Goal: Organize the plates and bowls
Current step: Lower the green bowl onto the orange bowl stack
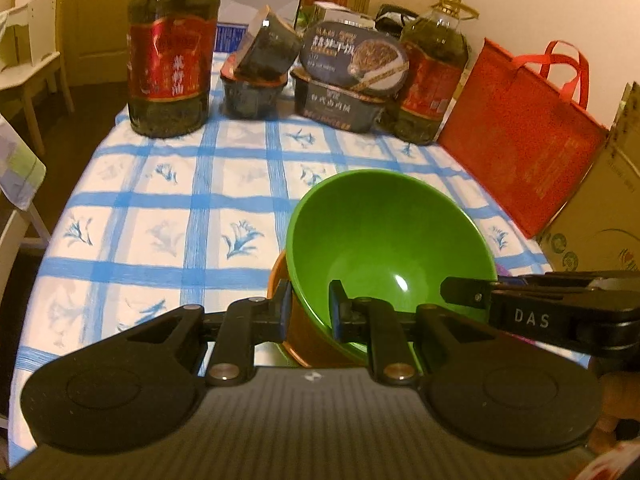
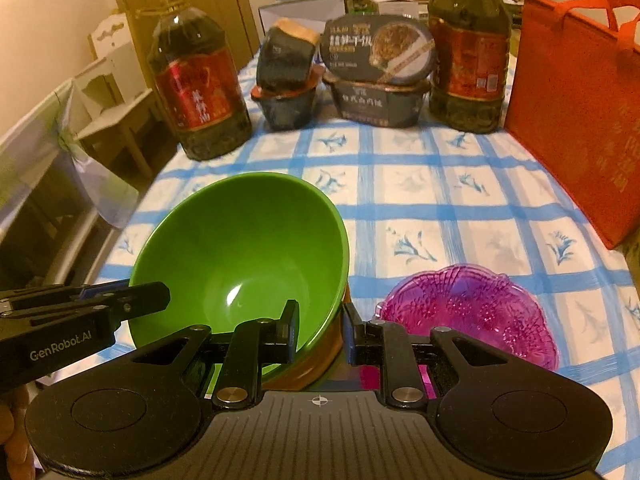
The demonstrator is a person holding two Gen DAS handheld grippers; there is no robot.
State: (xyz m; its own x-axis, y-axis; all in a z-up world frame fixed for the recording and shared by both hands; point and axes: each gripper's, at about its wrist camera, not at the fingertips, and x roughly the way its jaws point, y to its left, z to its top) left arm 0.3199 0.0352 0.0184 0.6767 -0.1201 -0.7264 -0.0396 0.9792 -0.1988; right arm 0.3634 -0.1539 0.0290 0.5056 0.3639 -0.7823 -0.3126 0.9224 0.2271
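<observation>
A green bowl (image 1: 384,240) sits nested in an orange bowl (image 1: 308,340) on the checked tablecloth. My left gripper (image 1: 310,304) is shut on the near-left rims of both bowls, one finger inside the green bowl and one outside the orange one. My right gripper (image 2: 320,320) is shut on the right rims of the same green bowl (image 2: 240,256) and orange bowl (image 2: 320,360). A purple glass dish (image 2: 472,316) lies on the cloth just right of the right gripper. Each gripper shows in the other's view: the right one (image 1: 468,292) and the left one (image 2: 152,296).
At the back stand two large oil bottles (image 1: 172,52) (image 1: 432,76) and stacked dark food tubs (image 1: 344,76). A red tote bag (image 1: 520,132) and a cardboard box (image 1: 600,208) line the right edge. The table (image 1: 168,220) drops off at left, with chairs beside it.
</observation>
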